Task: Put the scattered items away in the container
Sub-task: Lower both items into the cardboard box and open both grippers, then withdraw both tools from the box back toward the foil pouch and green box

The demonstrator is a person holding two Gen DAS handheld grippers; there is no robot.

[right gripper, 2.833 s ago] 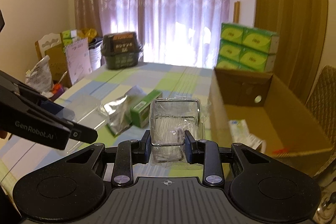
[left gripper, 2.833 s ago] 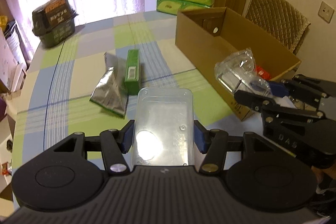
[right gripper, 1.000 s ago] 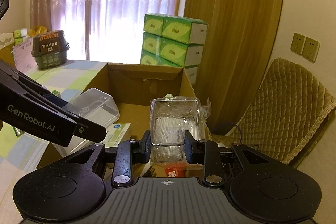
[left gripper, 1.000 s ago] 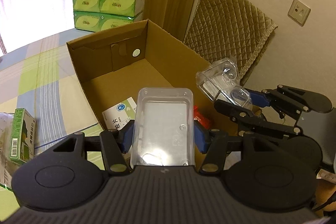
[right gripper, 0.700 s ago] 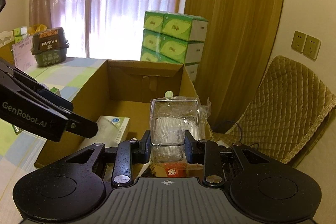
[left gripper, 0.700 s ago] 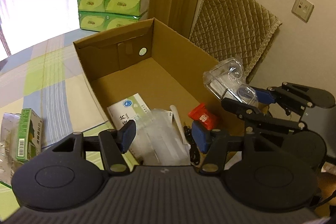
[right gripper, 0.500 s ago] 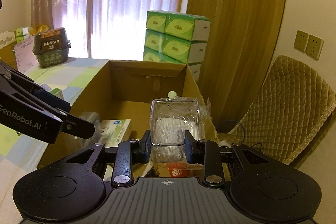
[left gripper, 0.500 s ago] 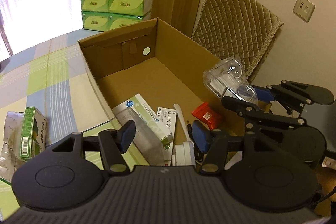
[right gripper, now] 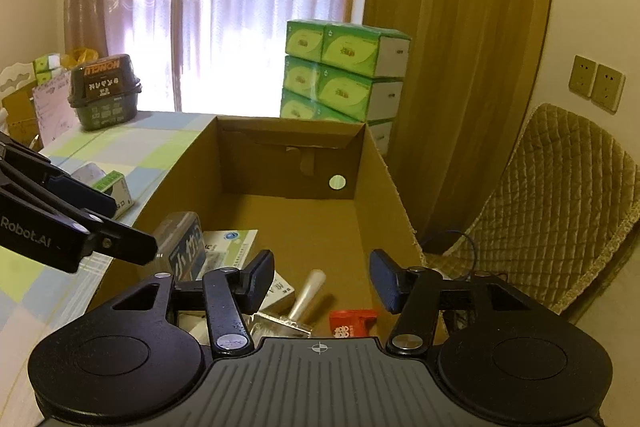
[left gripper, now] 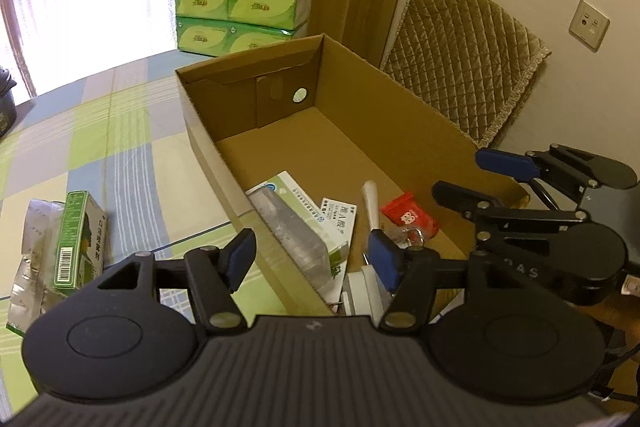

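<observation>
Both the left gripper and right gripper are spread, empty, over the cardboard box. Release step apparently complete. Next: fetch the green carton, at nine o'clock on the table.

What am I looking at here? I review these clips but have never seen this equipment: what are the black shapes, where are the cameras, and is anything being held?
No robot here: a person carries two hand-held grasping devices, each with a fisheye camera looking along its fingers. The black shape low in each picture is that device. The left tool and the right tool are both open and hold nothing. Both hang over a cardboard box on a checked tablecloth. In the box lie a clear plastic container, white medicine packets, a white tube and a red packet. Outside, on the cloth, remain a green carton and a silver foil pouch.
</observation>
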